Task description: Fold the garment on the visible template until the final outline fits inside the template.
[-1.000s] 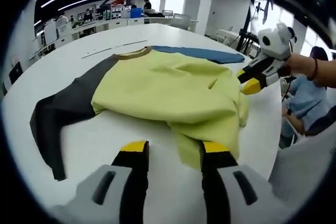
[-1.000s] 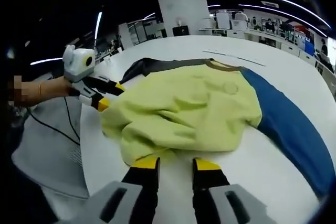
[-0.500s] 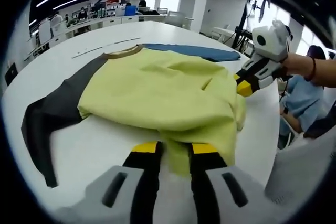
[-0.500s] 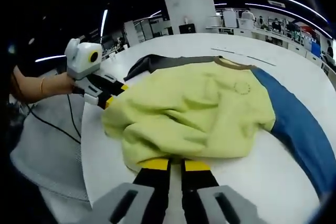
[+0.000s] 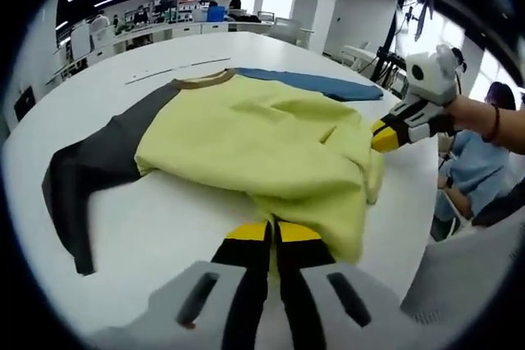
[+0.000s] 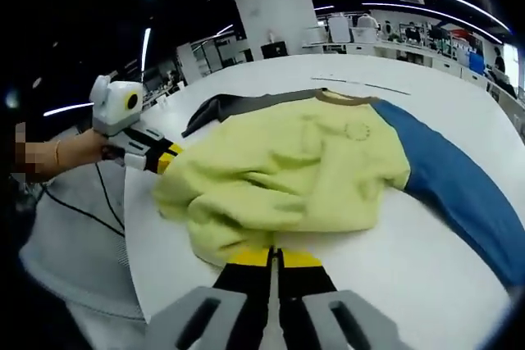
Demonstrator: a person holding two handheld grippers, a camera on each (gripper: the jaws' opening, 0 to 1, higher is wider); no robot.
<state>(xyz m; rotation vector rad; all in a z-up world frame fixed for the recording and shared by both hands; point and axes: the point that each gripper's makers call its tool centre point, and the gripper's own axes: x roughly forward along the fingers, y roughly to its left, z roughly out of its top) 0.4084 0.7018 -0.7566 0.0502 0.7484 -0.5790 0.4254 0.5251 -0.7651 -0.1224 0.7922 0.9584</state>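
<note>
A yellow garment (image 5: 262, 137) with a dark grey sleeve (image 5: 94, 174), a blue sleeve (image 5: 316, 82) and a brown collar lies crumpled on the white table (image 5: 156, 227). My left gripper (image 5: 272, 232) is shut on the garment's near hem. In the right gripper view the same garment (image 6: 303, 170) spreads ahead, blue sleeve (image 6: 459, 194) to the right, and my right gripper (image 6: 275, 257) is shut on its near edge. The right gripper (image 5: 392, 133) also comes into the left gripper view at the garment's right corner; the left gripper (image 6: 156, 155) appears at the left of the right gripper view.
Thin dark line marks (image 5: 176, 69) cross the table beyond the collar. The table's rounded edge (image 6: 139, 252) runs close to both hands. A seated person in blue (image 5: 472, 174) is at the right. Grey cloth and a cable (image 6: 78, 219) lie off the table edge.
Both grippers stood open at the garment's hem a second ago; both have since shut on the yellow fabric. The garment itself has hardly shifted.
</note>
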